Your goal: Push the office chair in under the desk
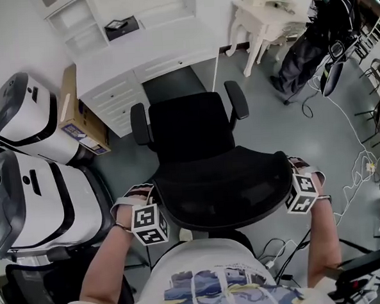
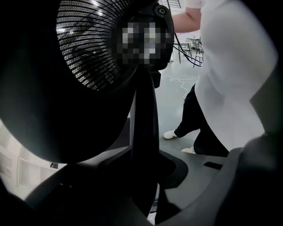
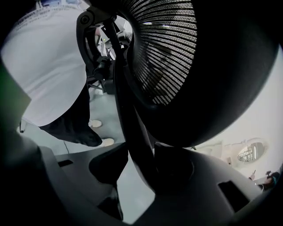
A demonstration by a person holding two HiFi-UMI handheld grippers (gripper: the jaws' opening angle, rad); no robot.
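Note:
The black office chair (image 1: 190, 130) faces the white desk (image 1: 147, 54), its seat just short of the desk's knee opening (image 1: 173, 83). Its mesh backrest (image 1: 224, 186) is nearest me. My left gripper (image 1: 158, 204) is shut on the backrest's left rim, and my right gripper (image 1: 288, 175) is shut on the right rim. In the left gripper view the dark rim (image 2: 144, 119) runs down between the jaws of the left gripper (image 2: 146, 176), with the mesh (image 2: 88, 53) above. In the right gripper view the rim (image 3: 128, 132) passes between the jaws of the right gripper (image 3: 137, 172).
Two large white machines (image 1: 27, 119) (image 1: 32, 203) stand at the left beside a cardboard box (image 1: 80, 117). A small white table (image 1: 265, 21), a dark bag (image 1: 306, 51) and floor cables (image 1: 358, 170) lie to the right. Grey floor surrounds the chair.

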